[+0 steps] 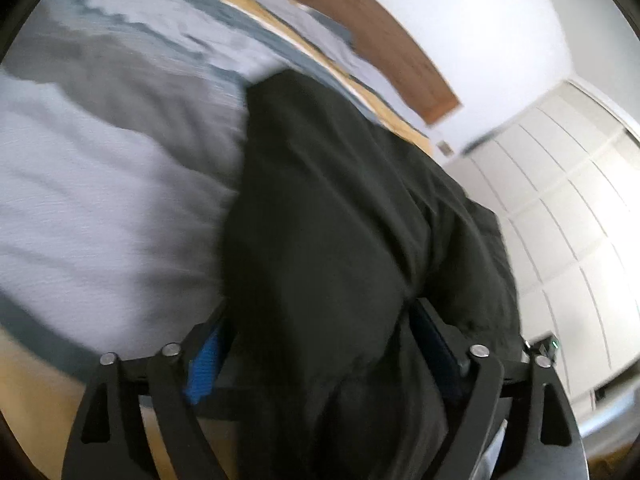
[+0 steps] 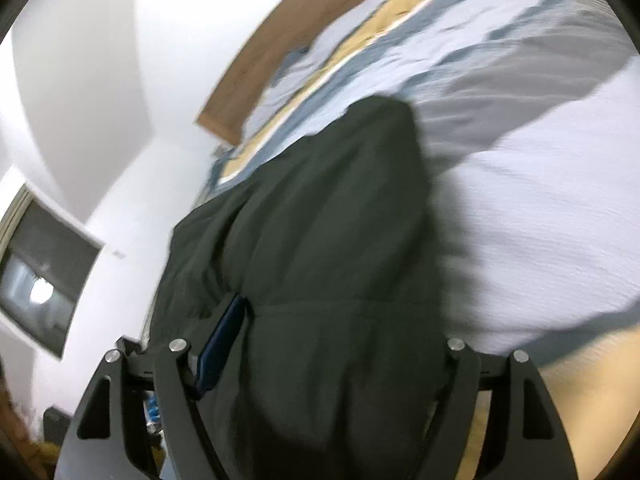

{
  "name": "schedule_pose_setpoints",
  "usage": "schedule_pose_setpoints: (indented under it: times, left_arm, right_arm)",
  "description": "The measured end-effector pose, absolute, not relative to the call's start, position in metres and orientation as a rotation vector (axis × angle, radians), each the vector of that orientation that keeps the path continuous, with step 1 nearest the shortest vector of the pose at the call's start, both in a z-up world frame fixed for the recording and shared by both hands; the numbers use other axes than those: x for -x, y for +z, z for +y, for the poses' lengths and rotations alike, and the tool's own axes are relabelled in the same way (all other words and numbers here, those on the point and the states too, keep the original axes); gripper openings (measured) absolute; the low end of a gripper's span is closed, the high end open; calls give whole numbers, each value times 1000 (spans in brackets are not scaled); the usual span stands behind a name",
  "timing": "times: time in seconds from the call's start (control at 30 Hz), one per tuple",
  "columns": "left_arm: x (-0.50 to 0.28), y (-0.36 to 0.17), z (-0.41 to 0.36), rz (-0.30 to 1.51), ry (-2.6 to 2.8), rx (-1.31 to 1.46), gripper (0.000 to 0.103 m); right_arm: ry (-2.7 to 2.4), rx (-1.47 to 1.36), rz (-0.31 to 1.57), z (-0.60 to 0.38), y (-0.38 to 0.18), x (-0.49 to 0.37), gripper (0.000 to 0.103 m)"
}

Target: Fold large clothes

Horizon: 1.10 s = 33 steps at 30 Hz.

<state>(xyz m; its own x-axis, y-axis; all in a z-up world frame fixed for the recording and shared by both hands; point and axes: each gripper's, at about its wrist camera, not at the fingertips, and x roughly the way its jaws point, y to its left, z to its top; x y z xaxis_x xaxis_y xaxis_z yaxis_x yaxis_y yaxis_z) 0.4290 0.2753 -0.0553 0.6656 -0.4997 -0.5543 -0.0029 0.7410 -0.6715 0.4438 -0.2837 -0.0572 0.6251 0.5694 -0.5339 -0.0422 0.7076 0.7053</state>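
A large dark green-black garment (image 1: 340,208) stretches from my left gripper (image 1: 320,344) out over the bed. The left gripper's blue-padded fingers (image 1: 204,360) close on a bunched part of the cloth. The same garment (image 2: 320,240) shows in the right wrist view, running from my right gripper (image 2: 332,340) toward the headboard. The right gripper is shut on the cloth; one blue pad (image 2: 224,332) shows at its left side, the other finger is hidden under the cloth. Both views are blurred by motion.
The bed has a white, grey, blue and yellow striped duvet (image 1: 100,184), also seen in the right wrist view (image 2: 540,200). A wooden headboard (image 1: 384,40) stands against a white wall. White wardrobe doors (image 1: 560,208) are to the right. A dark screen (image 2: 44,272) hangs at the left.
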Motion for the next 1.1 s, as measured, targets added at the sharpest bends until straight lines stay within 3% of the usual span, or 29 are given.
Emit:
schedule_pose_setpoints:
  times: [0.3, 0.43, 0.6, 0.77, 1.1]
  left_arm:
    - [-345, 0, 285, 734, -133, 670, 86]
    - [-284, 24, 307, 711, -126, 592, 96]
    - [-211, 63, 255, 672, -104, 422, 102]
    - [-157, 78, 213, 643, -91, 340, 102]
    - [-113, 59, 128, 641, -70, 158, 102]
  right_arm:
    - [144, -581, 851, -307, -18, -385, 76]
    - [181, -539, 831, -292, 12, -337, 76]
    - [243, -487, 813, -249, 47, -276, 76]
    - [269, -377, 790, -205, 73, -224, 76]
    - [234, -240, 731, -140, 71, -152, 77]
